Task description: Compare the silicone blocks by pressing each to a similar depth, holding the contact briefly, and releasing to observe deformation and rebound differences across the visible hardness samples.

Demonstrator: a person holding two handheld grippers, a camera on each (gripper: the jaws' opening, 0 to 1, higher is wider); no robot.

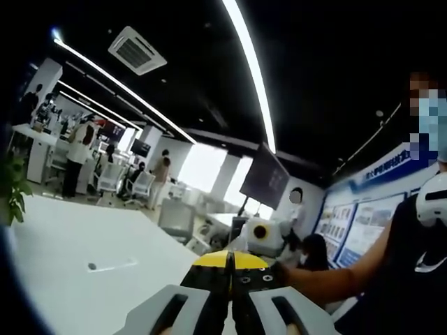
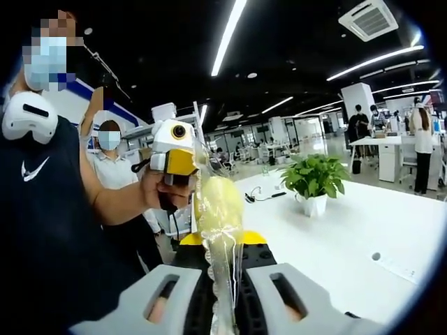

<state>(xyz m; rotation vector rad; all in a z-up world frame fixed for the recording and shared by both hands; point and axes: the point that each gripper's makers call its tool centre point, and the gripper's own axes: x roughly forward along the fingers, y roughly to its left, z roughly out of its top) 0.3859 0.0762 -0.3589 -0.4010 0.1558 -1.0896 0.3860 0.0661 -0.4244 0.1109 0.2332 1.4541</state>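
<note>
Right, the pale yellow silicone piece [image 2: 218,202] is pinched in my right claw [image 2: 222,279], jaws closed up tight on its lower strands, and it stands up stretched and translucent above them, lifted off the white table [image 2: 349,237]. Just beside the silicone piece on its left, a person's hand [image 2: 157,192] holds the left claw's body [image 2: 172,150], white and yellow; from this side I cannot tell how its jaws stand. To the right of the silicone piece, further back on the table, sits a potted plant [image 2: 314,181] in a white pot, with a cable [image 2: 264,195] lying between the two.

In the left gripper view my left claw [image 1: 230,269] has its jaws pressed together with nothing between them that I can see. Past its yellow tips a forearm [image 1: 328,279] reaches in from the right. The table [image 1: 77,244] spreads away to the left of the claw, and a dark screen [image 1: 265,174] hangs above it.
</note>
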